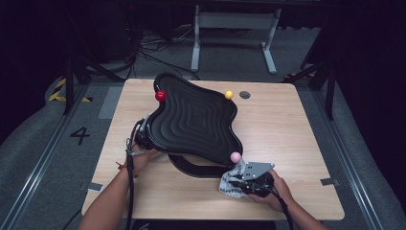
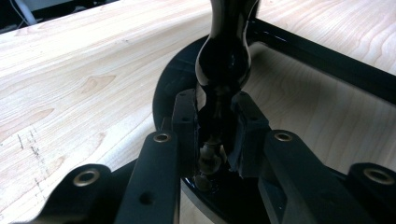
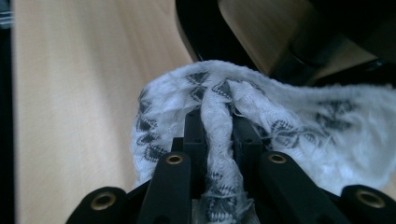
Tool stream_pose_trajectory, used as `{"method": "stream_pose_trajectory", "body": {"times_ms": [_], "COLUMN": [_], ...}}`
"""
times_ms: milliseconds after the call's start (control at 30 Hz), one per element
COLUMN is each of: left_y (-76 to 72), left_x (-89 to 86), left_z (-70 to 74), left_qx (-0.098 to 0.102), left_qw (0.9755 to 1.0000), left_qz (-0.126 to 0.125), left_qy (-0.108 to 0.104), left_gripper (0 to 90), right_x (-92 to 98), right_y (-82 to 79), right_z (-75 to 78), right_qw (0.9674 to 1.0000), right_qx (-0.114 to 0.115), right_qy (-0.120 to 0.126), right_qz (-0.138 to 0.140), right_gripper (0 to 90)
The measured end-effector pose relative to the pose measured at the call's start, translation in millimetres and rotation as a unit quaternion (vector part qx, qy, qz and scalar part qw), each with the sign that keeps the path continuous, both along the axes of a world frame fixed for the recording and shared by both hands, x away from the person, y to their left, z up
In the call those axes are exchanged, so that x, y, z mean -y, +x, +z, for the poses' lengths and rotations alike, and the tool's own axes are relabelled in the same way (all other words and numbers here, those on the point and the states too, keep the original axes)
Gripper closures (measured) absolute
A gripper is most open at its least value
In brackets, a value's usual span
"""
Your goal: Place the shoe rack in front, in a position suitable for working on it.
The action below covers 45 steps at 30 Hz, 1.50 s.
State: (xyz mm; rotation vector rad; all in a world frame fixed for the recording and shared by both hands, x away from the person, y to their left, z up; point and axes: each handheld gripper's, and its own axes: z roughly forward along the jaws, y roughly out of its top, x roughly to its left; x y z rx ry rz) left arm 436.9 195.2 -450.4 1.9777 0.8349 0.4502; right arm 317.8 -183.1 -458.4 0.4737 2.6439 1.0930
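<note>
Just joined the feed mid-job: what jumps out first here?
A big black wavy-ribbed tray stands tilted mid-table, with red, yellow and pink balls at its corners. The left gripper clamps its glossy black post; the right gripper pinches a white patterned cloth near the pink ball.

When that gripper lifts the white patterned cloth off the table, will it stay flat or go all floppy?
Probably floppy. The cloth already bunches into a soft fold between the jaws of the right gripper, so it would likely droop on both sides. Its fuzzy, loose threads suggest it is light and not slippery, so the grip should hold. It cannot roll or break.
</note>
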Motion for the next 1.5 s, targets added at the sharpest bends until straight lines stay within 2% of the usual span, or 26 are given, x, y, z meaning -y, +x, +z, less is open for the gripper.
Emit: {"method": "stream_pose_trajectory", "body": {"times_ms": [133, 333, 467, 533, 567, 600, 633, 700, 767, 867, 900, 1033, 1267, 1500], "left_y": [-1.7, -6.6, -8.6, -9.9, -11.1, -11.9, -12.4, -14.0, -14.2, -14.7, -15.0, -16.9, -19.8, -19.4], "left_x": [0.5, 10.0, 13.1, 15.2, 16.7, 18.1, 18.9, 20.0, 19.9, 19.5, 19.6, 19.3, 20.8, 20.4], "left_z": [-0.9, -2.1, -2.9, -3.4, -4.3, -4.4, -4.2, -4.5, -5.3, -6.5, -6.4, -7.2, -7.9, -8.1], "left_qx": [-0.004, -0.008, -0.012, -0.013, -0.017, -0.014, -0.012, -0.013, -0.012, -0.011, -0.010, -0.008, -0.004, -0.004], "left_qw": [0.9998, 0.9990, 0.9985, 0.9984, 0.9980, 0.9980, 0.9981, 0.9980, 0.9978, 0.9977, 0.9978, 0.9975, 0.9973, 0.9972], "left_qz": [-0.017, -0.040, -0.049, -0.049, -0.050, -0.052, -0.054, -0.054, -0.056, -0.055, -0.054, -0.057, -0.062, -0.065], "left_qy": [-0.008, -0.018, -0.022, -0.026, -0.034, -0.033, -0.029, -0.029, -0.034, -0.039, -0.037, -0.040, -0.039, -0.037], "left_gripper": [74.9, 75.0, 75.0, 75.0, 75.0, 75.0, 75.0, 75.0, 75.0, 75.0, 75.0, 75.0, 75.0, 74.9], "right_x": [0.0, 12.8, 15.1, 14.6, 14.2, 13.9, 14.4, 14.6, 13.0, 9.2, 7.7, 4.3, 7.8, 8.5], "right_y": [3.7, 11.5, 16.4, 20.5, 22.0, 25.8, 29.2, 34.9, 39.2, 43.4, 44.7, 48.4, 55.0, 55.3], "right_z": [-3.4, -2.2, -3.5, -7.5, -8.7, -10.8, -12.0, -13.4, -14.4, -15.9, -16.9, -18.1, -19.7, -20.6], "right_qw": [0.9990, 0.9944, 0.9889, 0.9844, 0.9830, 0.9803, 0.9789, 0.9793, 0.9787, 0.9792, 0.9804, 0.9806, 0.9800, 0.9806], "right_qx": [0.022, 0.052, 0.088, 0.121, 0.126, 0.137, 0.138, 0.127, 0.128, 0.124, 0.119, 0.119, 0.122, 0.114], "right_qy": [0.008, 0.031, 0.030, 0.023, 0.019, 0.017, 0.021, 0.027, 0.025, 0.022, 0.017, 0.008, 0.007, 0.019], "right_qz": [-0.037, -0.087, -0.116, -0.126, -0.132, -0.141, -0.149, -0.155, -0.158, -0.159, -0.156, -0.155, -0.157, -0.158], "right_gripper": [80.4, 80.6, 80.6, 80.7, 80.7, 80.7, 80.7, 80.7, 80.8, 80.7, 80.7, 80.8, 81.1, 81.2]}}
